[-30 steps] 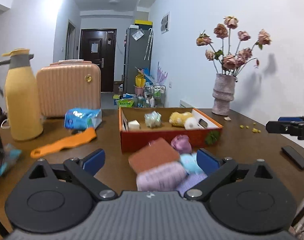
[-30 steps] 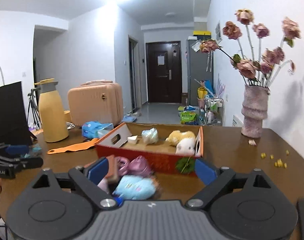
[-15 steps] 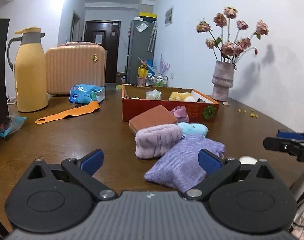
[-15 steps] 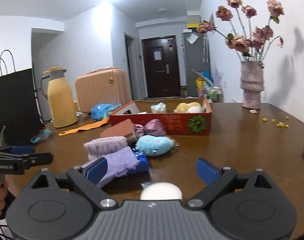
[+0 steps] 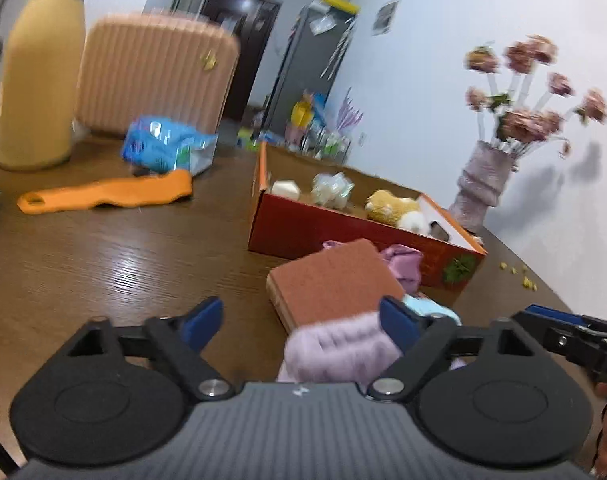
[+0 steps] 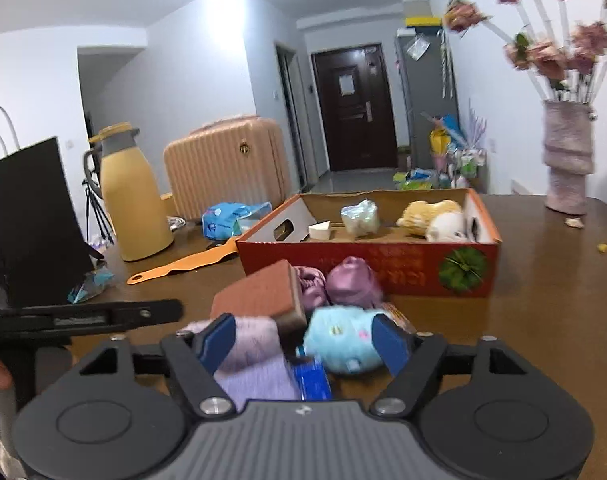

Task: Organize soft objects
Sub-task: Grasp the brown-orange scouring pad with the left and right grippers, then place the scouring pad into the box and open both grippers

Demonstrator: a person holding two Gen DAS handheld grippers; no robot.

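- Wooden table (image 5: 103, 264) carries a pile of soft things at 6 o'clock of the red box (image 6: 383, 268).
- Left gripper (image 5: 301, 320), jaws just closing, half-open, empty; lilac roll (image 5: 339, 354) beside its right finger.
- Right gripper (image 6: 303, 340), also closing, half-open around the blue plush (image 6: 343, 340), grip unclear.

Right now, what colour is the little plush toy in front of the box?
Light blue plush toy, clearest in the right wrist view.
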